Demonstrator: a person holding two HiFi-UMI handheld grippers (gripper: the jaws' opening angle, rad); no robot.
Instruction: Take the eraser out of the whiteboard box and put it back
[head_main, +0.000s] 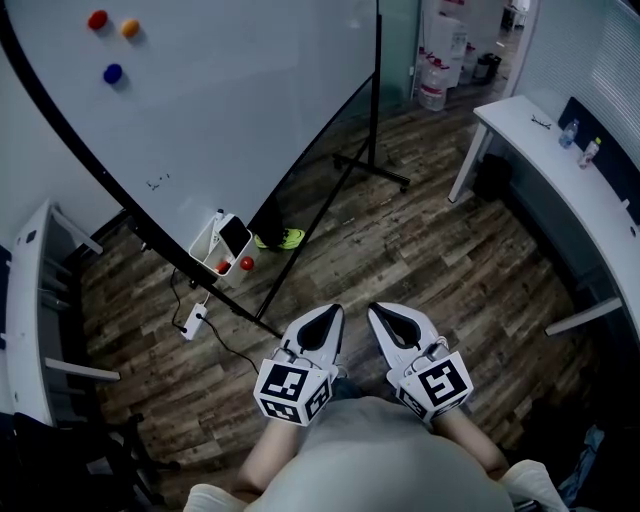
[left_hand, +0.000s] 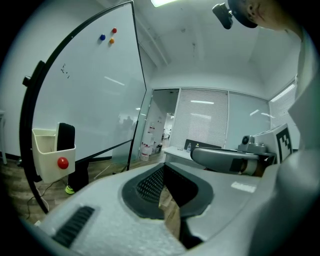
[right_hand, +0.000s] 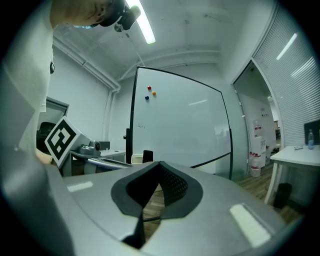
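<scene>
My left gripper (head_main: 328, 315) and right gripper (head_main: 380, 312) sat at bottom centre, jaws closed and empty; the eraser (head_main: 235, 236) stood in the box (head_main: 205, 248), left of centre.

The person wore a pale grey top (head_main: 372, 468). The left gripper (head_main: 328, 312) and right gripper (head_main: 384, 312) were white shells lined in ribbed black, each with a black-and-white marker cube (head_main: 293, 390).

I hold my left tongs (head_main: 323, 320) and right tongs (head_main: 387, 317) side by side at 6 o'clock in the head view, tips toward 12 and 11 o'clock. Both are closed and empty, with my forearms (head_main: 262, 455) tucked close.
</scene>
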